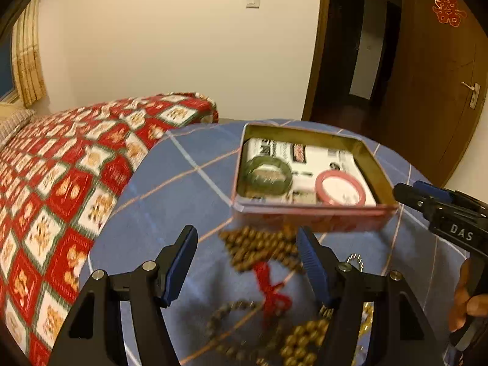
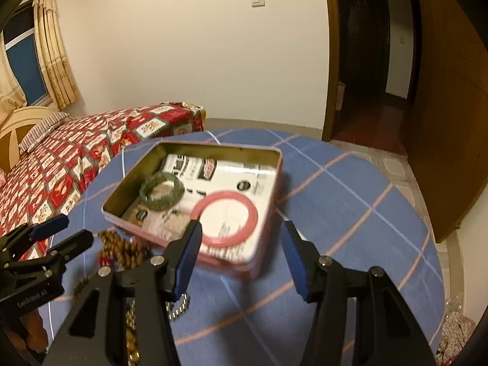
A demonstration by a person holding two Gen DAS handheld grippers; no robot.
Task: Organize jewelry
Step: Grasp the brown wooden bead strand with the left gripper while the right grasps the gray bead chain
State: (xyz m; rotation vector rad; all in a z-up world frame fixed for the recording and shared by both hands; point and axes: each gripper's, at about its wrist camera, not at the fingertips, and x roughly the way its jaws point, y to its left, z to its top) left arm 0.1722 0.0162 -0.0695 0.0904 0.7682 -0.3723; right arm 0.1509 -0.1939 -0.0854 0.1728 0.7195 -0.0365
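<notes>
An open pink tin [image 1: 311,213] [image 2: 268,158] lies on the blue checked table and holds a green bangle [image 1: 268,175] [image 2: 161,193] and a pink bangle [image 1: 340,189] [image 2: 225,218]. Brown bead strings with a red knot [image 1: 262,253] [image 2: 122,248] lie in front of the tin. My left gripper [image 1: 247,244] is open and empty above the beads. My right gripper [image 2: 241,231] is open and empty over the tin's near edge, by the pink bangle.
A silver chain [image 1: 355,260] [image 2: 180,305] and gold beads [image 1: 305,338] lie near the front of the round table [image 2: 350,207]. A bed with a red patterned cover [image 1: 61,183] stands at the left. A doorway [image 2: 366,61] is at the back right.
</notes>
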